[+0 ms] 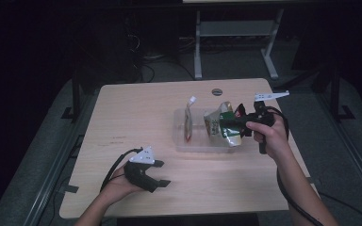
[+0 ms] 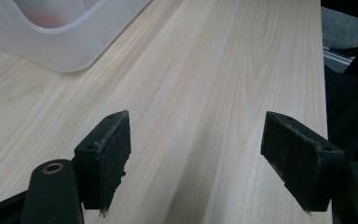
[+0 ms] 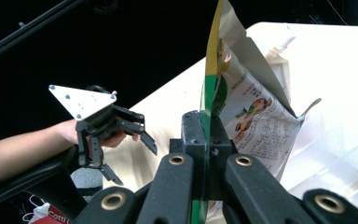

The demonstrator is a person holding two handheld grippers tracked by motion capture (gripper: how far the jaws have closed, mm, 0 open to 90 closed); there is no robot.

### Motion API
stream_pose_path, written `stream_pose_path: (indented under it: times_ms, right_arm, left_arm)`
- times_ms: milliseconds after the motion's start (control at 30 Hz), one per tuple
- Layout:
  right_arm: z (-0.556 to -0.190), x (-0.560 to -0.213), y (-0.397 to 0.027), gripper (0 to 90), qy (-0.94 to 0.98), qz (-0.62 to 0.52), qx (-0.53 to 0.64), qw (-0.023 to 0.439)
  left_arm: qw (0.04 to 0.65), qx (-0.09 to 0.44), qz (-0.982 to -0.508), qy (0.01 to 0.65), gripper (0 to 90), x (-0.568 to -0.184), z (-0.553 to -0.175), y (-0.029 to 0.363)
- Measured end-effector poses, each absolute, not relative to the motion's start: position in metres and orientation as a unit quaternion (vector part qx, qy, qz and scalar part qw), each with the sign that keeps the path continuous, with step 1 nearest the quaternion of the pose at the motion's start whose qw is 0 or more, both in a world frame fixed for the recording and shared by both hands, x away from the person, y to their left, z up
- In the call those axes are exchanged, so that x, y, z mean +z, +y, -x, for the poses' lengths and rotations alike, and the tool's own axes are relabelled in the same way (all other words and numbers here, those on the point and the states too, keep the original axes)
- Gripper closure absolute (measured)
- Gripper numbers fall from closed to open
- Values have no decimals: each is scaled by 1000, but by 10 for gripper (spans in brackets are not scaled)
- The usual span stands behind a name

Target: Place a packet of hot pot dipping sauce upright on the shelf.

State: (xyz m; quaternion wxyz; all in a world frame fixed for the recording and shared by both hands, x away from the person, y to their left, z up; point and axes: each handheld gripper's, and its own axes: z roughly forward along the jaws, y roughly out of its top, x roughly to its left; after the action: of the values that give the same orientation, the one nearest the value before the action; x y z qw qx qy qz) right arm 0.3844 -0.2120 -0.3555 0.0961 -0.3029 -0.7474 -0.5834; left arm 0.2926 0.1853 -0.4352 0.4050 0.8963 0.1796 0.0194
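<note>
Right gripper (image 3: 205, 135) clamped on green snack bag (image 1: 222, 123) above clear plastic tray (image 1: 193, 143) — left gripper (image 1: 162, 173) at 7 o'clock, jaws apart, empty.

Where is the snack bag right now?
In the high view the snack bag is right of centre, clamped in the right gripper over the clear bin, beside a smaller pouch.

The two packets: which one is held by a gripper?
The green snack bag, clamped by the right gripper; the slim pouch stands free in the clear bin.
</note>
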Motion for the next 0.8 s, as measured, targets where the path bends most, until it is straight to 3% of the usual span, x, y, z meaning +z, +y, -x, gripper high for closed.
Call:
stream_pose_path:
  times_ms: [800]
  right_arm:
    - [-403,-372,-207,891,-758,334,-556,61]
  left_arm:
    - [400,10,-899,179,236,-439,-292,182]
